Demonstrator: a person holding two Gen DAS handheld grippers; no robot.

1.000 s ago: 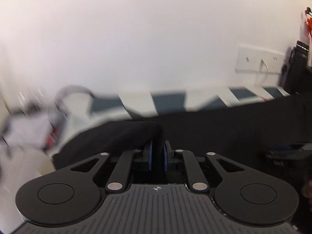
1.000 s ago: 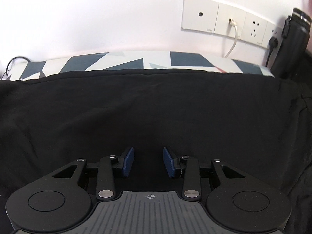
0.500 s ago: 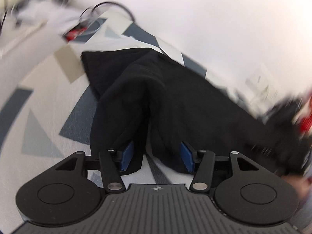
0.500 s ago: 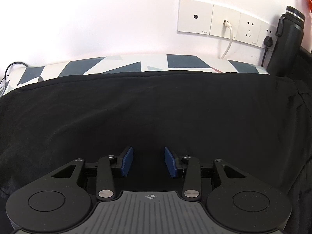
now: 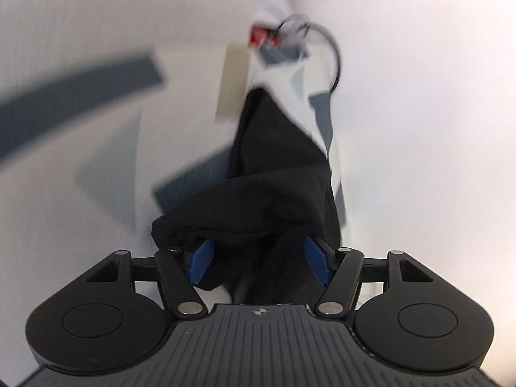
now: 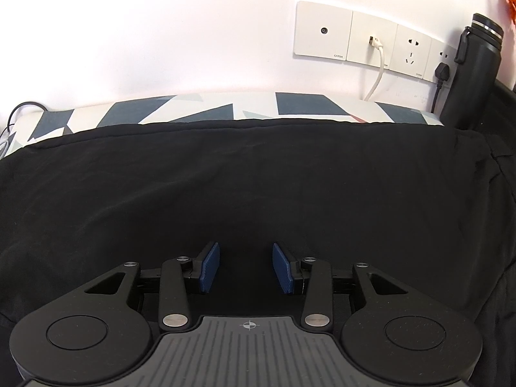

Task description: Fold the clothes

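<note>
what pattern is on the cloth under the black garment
White with dark blue and grey triangles on the cloth under the black garment; clearest in the right wrist view.

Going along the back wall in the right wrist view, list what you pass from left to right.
Dark cable → blank-faced socket plate → white plug and cord → empty socket → black plug → black bottle.

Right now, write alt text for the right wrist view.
The right gripper, blue pads apart, hovers low over a black garment spread across a geometric-patterned surface. Behind, wall sockets hold a white cable, beside a dark bottle.
</note>
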